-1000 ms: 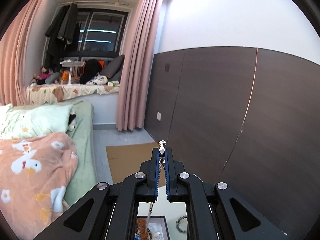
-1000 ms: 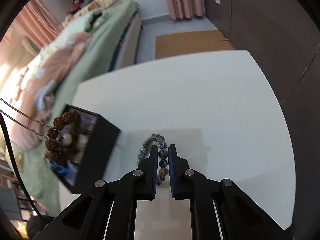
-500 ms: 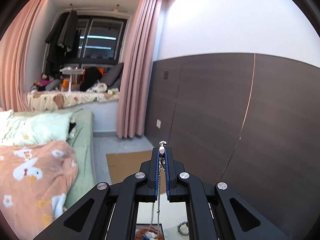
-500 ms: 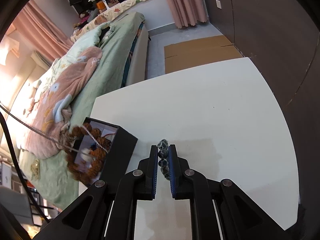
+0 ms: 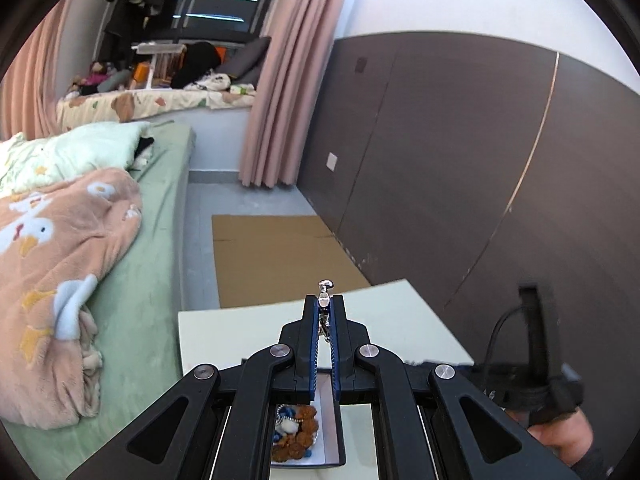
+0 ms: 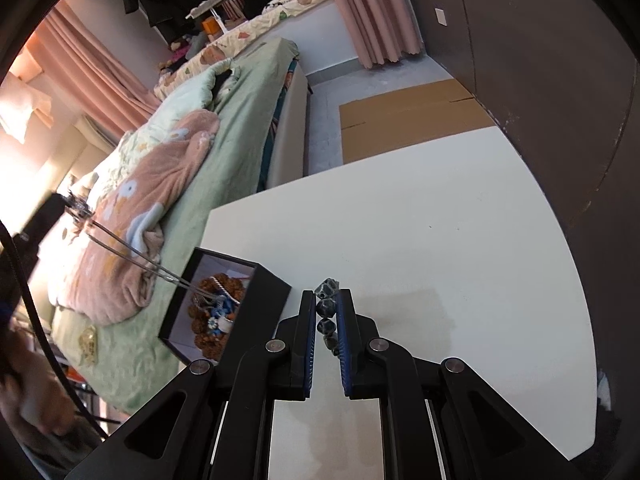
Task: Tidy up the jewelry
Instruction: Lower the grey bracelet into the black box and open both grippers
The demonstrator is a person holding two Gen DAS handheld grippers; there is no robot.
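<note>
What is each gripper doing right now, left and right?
Left gripper: shut on the silver chain necklace, which trails into the black box.
Right gripper: shut on the dark bead bracelet.

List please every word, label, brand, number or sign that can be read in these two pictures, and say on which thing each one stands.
None can be read in either view.
The small items on the window seat are too small and blurred to show lettering.
The black box, the white table and the cardboard sheet show no print.
</note>
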